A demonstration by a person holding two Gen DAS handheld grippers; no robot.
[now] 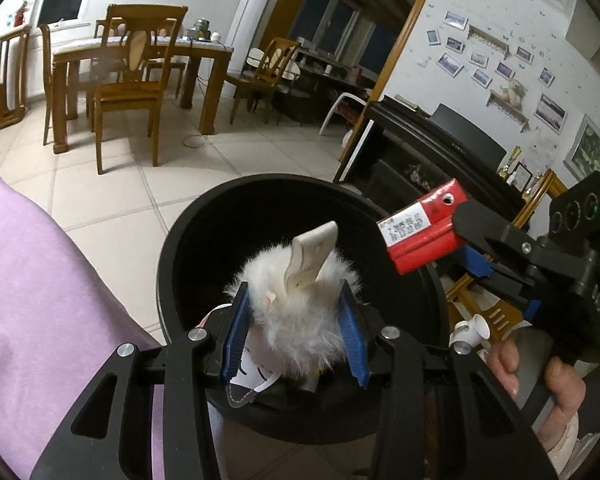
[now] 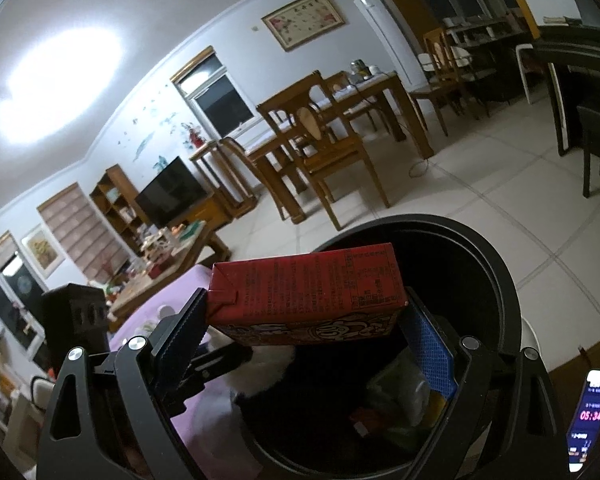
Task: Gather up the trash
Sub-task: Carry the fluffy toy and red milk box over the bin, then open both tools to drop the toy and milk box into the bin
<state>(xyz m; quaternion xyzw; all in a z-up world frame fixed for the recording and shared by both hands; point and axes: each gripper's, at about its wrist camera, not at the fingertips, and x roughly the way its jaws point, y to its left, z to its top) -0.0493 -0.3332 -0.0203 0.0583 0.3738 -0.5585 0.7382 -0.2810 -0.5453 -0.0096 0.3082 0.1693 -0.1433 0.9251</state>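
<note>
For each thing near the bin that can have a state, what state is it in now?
Left claw: shut on the fluffy white item, over the bin.
Right claw: shut on the red carton, over the bin.
Bin: open, no lid seen, some trash inside.
Phone: screen lit.
TV: screen dark.

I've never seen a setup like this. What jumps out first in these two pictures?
Probably the white fluffy ball with a pale tag sticking up, pinched in the left gripper right above a round black trash bin. Next, the red drink carton, clamped in the right gripper over the same bin, which already holds some rubbish. Behind both lies a tiled room with a wooden dining table and chairs.
</note>
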